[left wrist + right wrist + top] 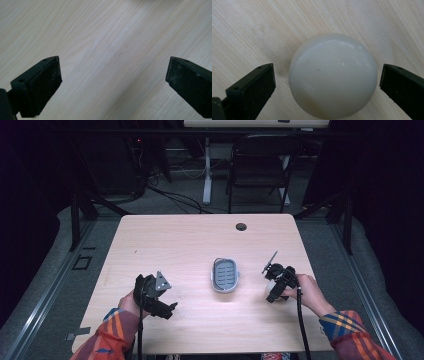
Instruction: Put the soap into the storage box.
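Straddling a smooth, glossy white ball [332,76] with my right gripper [327,75], I have my jaws spread wide, one flat black pad on each side and a thin strip of wood showing between each pad and the ball, so I am not touching it. The ball is round with a soft sheen and a few faint specks, and it rests on the table [190,240] close to the right edge, about level with the grey dish [225,274]. That dish is an oval plastic tray with a ridged blue-grey floor and a pale rim, lying near the middle of the table, well apart from both my grippers. My left gripper [162,306] hangs over bare wood near the front left corner, its jaws also wide with nothing between them. The tabletop is pale laminate with fine straight grain, rounded corners and a small dark cable hole [241,226] near the far edge. Open wood lies all around the dish and along the far half. No writing can be read anywhere.
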